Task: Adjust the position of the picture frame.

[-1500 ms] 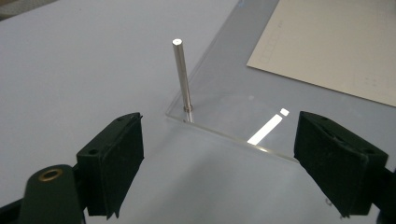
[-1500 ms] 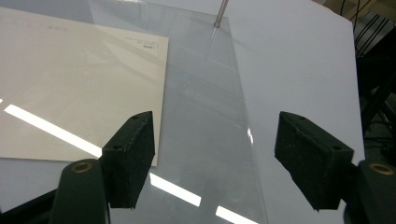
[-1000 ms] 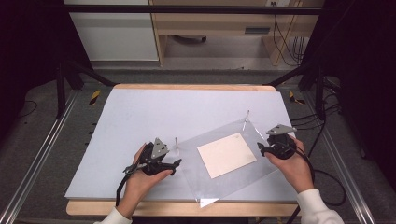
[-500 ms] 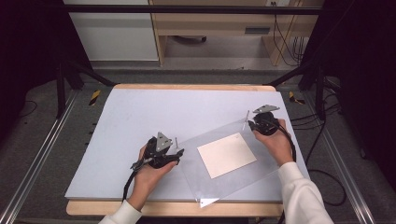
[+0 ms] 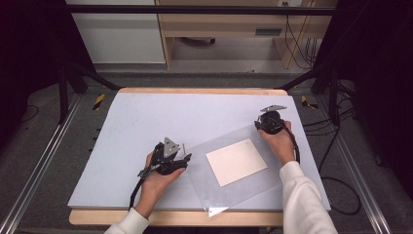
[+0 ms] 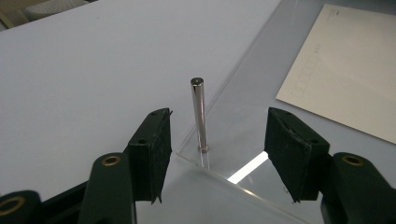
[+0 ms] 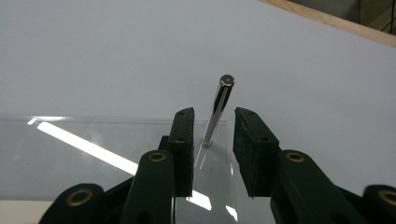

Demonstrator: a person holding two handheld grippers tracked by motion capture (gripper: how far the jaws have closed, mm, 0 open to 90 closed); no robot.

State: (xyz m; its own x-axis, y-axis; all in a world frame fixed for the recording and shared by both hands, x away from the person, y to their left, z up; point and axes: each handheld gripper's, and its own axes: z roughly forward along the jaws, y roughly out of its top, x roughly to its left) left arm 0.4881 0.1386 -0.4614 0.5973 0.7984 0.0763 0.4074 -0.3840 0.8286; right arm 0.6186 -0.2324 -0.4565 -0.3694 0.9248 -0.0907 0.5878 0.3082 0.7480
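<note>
Tongs (image 6: 212, 154) (image 7: 214, 149) straddle upright pins (image 6: 200, 114) (image 7: 217, 112) (untouched) — clear sheet (image 5: 234, 168) corners.

No readable writing anywhere in front of me.

The cream paper card (image 6: 345, 70) under my clear acrylic sheet (image 6: 261, 116) carries a faint printed row of small boxes and a tiny mark near its top corner, all too small and pale for me to read. I see no labels, brands or numbers elsewhere.
</note>
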